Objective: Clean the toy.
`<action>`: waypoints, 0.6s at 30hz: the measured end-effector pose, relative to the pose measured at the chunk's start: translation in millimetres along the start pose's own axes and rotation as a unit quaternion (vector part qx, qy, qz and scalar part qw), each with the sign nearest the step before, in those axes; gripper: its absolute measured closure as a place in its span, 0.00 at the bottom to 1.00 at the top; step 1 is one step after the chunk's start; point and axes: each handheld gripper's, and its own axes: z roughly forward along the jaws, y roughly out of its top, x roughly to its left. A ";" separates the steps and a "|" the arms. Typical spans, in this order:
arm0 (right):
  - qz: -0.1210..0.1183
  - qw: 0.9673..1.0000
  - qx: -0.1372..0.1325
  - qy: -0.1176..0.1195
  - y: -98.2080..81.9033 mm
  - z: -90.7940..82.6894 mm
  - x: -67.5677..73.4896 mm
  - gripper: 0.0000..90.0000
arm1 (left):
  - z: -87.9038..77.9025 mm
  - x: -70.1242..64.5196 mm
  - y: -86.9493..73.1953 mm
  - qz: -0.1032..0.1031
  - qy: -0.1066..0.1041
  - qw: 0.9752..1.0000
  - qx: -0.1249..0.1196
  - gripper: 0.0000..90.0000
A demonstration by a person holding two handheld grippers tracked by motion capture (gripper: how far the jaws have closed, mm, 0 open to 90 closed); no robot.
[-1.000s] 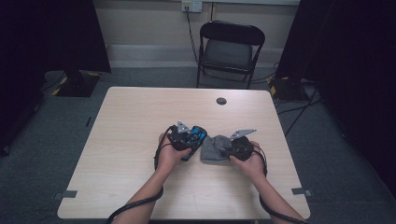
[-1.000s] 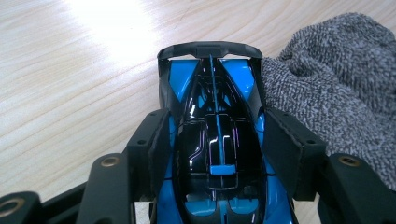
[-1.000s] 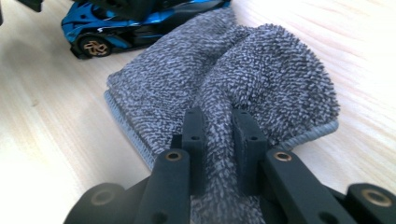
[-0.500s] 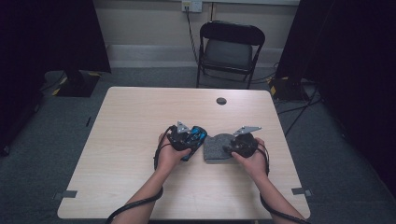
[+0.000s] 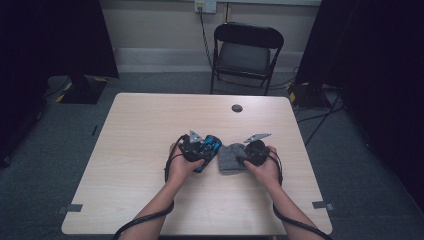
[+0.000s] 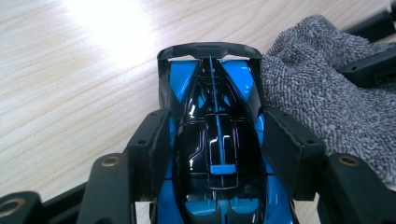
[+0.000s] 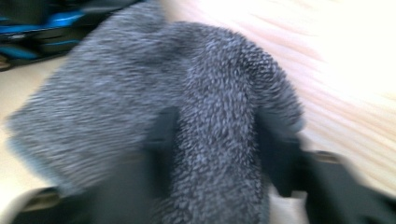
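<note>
High view puts your left hand-held gripper, clamping the blue toy car, at nine o'clock of the grey cloth your right hand-held gripper pinches, jaws just closing.

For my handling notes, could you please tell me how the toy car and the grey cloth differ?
The toy car is hard, glossy, blue and black; the grey cloth is soft, fuzzy and matte. The car keeps its shape, the cloth lies bunched. Both rest side by side on the table, each between a gripper's jaws.

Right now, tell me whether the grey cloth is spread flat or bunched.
Bunched. A ridge of the cloth stands up between the right claw's jaws, its pads against both sides.
</note>
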 end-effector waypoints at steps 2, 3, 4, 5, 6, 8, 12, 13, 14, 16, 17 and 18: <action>-0.009 1.000 0.007 -0.002 2.3 0.0 4.2 0.74 | 0.2 -0.1 -0.1 -0.001 0.000 1.000 0.000 0.47; -0.011 1.000 0.011 -0.003 3.8 0.2 5.5 0.77 | 0.4 -0.1 -0.2 -0.002 0.000 1.000 -0.002 0.47; -0.010 1.000 0.012 -0.001 4.7 0.6 6.2 0.78 | 0.6 -0.2 0.0 -0.001 0.001 1.000 -0.002 0.47; -0.006 1.000 0.012 0.001 5.8 1.4 7.8 0.80 | 0.4 0.0 0.3 0.001 0.001 1.000 0.000 0.47; -0.008 1.000 0.012 0.003 6.6 1.9 8.5 0.81 | 0.5 -0.1 0.5 0.000 0.001 1.000 0.001 0.47; -0.012 1.000 0.018 0.016 9.0 1.8 11.3 0.82 | 0.5 0.0 1.0 0.001 0.001 1.000 0.002 0.47; -0.034 0.998 0.024 0.036 9.3 0.1 20.6 0.84 | 0.6 1.0 0.7 0.001 -0.003 1.000 0.001 0.47; -0.039 0.998 0.025 0.042 9.3 -0.6 23.3 0.84 | 0.7 1.0 0.6 0.000 -0.003 1.000 0.001 0.47; -0.046 0.997 0.026 0.048 9.2 -1.1 26.1 0.84 | 0.6 1.0 0.5 0.001 -0.003 1.000 0.001 0.47; -0.052 0.997 0.027 0.060 8.9 -1.6 32.0 0.84 | 0.7 0.5 -0.2 -0.002 -0.002 1.000 -0.003 0.47; -0.061 0.996 0.028 0.064 8.9 -2.0 35.3 0.84 | 0.7 0.6 -0.4 -0.002 -0.002 1.000 -0.003 0.47; -0.064 0.995 0.028 0.067 8.9 -2.1 37.3 0.84 | 0.5 0.5 -0.5 -0.002 -0.002 1.000 -0.003 0.47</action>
